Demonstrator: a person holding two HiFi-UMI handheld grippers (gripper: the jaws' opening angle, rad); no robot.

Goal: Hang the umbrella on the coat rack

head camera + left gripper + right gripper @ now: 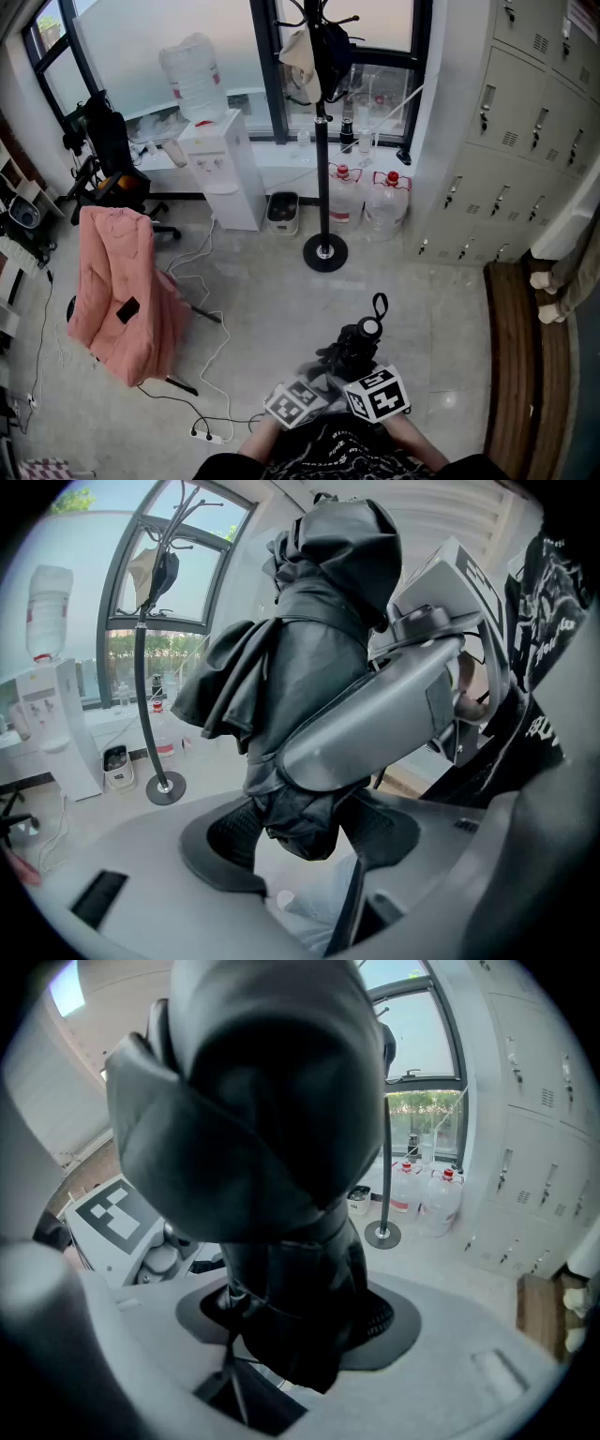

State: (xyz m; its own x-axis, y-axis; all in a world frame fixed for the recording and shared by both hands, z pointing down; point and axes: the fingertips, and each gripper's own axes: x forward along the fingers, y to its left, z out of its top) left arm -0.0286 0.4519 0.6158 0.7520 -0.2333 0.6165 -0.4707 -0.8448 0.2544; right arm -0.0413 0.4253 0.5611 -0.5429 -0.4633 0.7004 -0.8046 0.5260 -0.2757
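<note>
Folded black umbrella is held low before the person, above the floor, and is clamped by both tools. The left tool is closed on its bunched fabric, the right tool just beside it. The coat rack is seen well apart, by the window.
</note>
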